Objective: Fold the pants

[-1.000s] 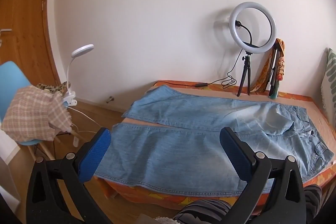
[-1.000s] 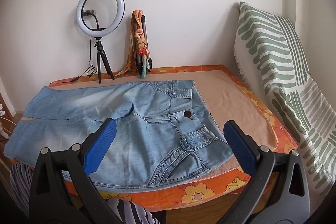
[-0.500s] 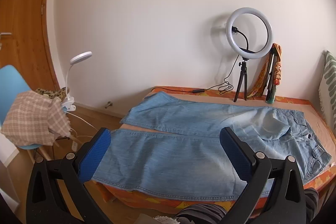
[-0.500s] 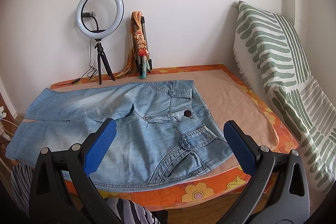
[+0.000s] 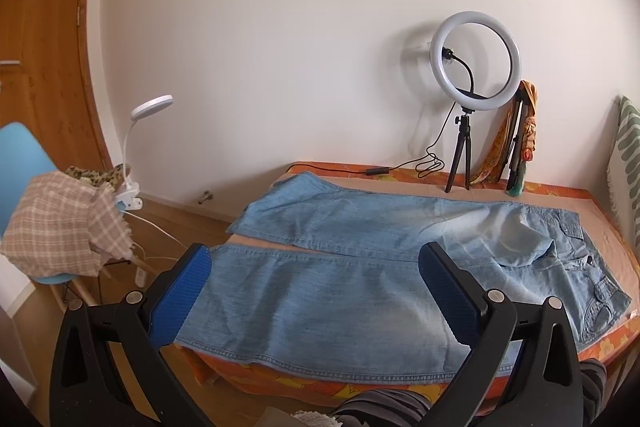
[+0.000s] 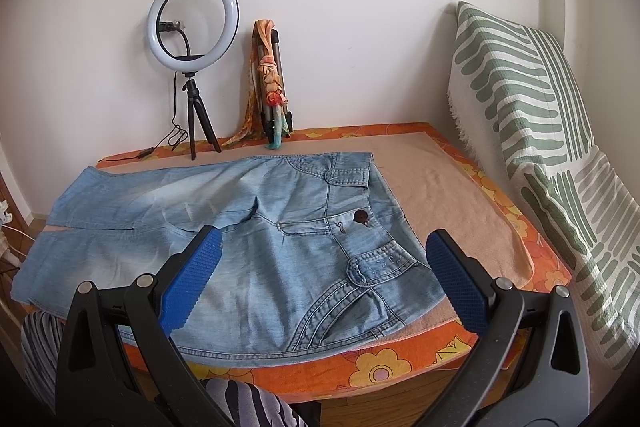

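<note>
The left gripper (image 5: 316,291) is wide apart and empty, and over the last second its view has risen a little: the wall takes more of the picture and the jeans (image 5: 400,267) sit lower in it, so the gripper seems to have been lifted and drawn back, not brought down. The right gripper (image 6: 320,267) is also apart and holds nothing, and its view has hardly changed. The jeans lie flat and unfolded on the bed (image 6: 400,363), legs spread toward the left end, waistband (image 6: 384,211) toward the right end, the near leg along the front edge, its hem at the front left corner. A ring light (image 5: 476,61) stands at the back edge, well apart from the cloth. For the task this means nothing is started; I judge the person is only taking position, and the first grasp, probably on the near leg and waistband, is not yet done.
</note>
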The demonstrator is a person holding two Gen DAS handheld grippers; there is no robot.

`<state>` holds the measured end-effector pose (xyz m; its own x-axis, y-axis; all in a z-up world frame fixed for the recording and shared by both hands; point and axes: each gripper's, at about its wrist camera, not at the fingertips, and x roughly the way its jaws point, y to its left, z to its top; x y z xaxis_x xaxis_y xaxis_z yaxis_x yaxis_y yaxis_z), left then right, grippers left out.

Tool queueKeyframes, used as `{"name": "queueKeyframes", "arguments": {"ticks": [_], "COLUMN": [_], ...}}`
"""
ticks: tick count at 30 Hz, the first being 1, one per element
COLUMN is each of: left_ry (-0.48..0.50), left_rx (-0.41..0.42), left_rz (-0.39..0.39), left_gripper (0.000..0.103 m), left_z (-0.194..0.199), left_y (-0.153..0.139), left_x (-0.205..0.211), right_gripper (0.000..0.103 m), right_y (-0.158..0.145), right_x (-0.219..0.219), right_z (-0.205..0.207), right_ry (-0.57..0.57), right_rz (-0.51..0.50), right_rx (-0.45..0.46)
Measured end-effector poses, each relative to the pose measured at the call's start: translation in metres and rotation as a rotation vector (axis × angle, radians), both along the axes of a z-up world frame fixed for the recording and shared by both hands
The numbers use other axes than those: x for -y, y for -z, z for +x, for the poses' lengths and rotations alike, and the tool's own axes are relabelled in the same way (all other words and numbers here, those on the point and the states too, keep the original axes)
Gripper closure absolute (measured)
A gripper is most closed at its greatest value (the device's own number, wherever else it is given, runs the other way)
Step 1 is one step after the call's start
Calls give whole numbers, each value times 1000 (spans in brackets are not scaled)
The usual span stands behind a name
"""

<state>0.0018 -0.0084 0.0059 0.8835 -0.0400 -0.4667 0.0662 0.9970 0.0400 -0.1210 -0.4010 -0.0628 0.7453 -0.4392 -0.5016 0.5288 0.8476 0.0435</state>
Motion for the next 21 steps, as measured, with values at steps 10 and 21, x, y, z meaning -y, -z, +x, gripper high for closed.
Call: {"name": "queueKeyframes", "arguments": {"ticks": [10,21], "left_ry": [17,33], "left_rx": [6,14], "left_rz": [1,0], "left_gripper": [0,0], "left_z": [1,-1], "left_y": [-4,-7], "left_x": [5,8], "right_gripper": [0,0], "right_y": [-2,-1], "right_x": [1,1], "right_z": [0,0], "right_ry": [-1,-3], "right_rz": [13,15], "right_rx": [14,18]}}
